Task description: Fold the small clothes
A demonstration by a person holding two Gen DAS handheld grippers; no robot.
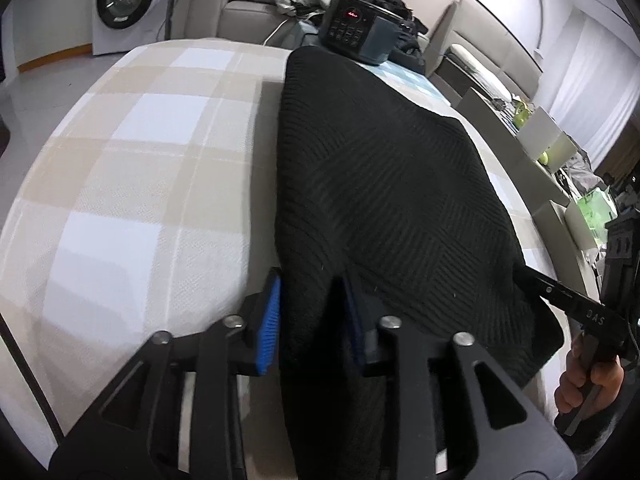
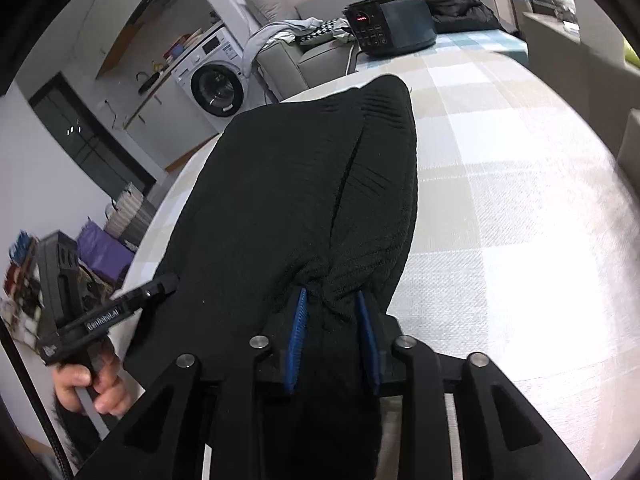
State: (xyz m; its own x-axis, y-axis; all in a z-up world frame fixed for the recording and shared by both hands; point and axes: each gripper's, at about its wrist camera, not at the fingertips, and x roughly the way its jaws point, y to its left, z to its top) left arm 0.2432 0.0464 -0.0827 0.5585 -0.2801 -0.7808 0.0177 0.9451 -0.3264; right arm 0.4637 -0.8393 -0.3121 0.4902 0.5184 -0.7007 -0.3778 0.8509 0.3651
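The left gripper [image 1: 310, 320], blue-padded, pinches a bunched near corner of the black ribbed knitted garment [image 1: 384, 184]; the right gripper [image 2: 332, 336] pinches the other near corner likewise. The knit looks soft, limp and light, best held by these hem corners. It lies on the checked beige-and-white tablecloth [image 1: 132, 152], long axis running from the near edge toward the far edge.
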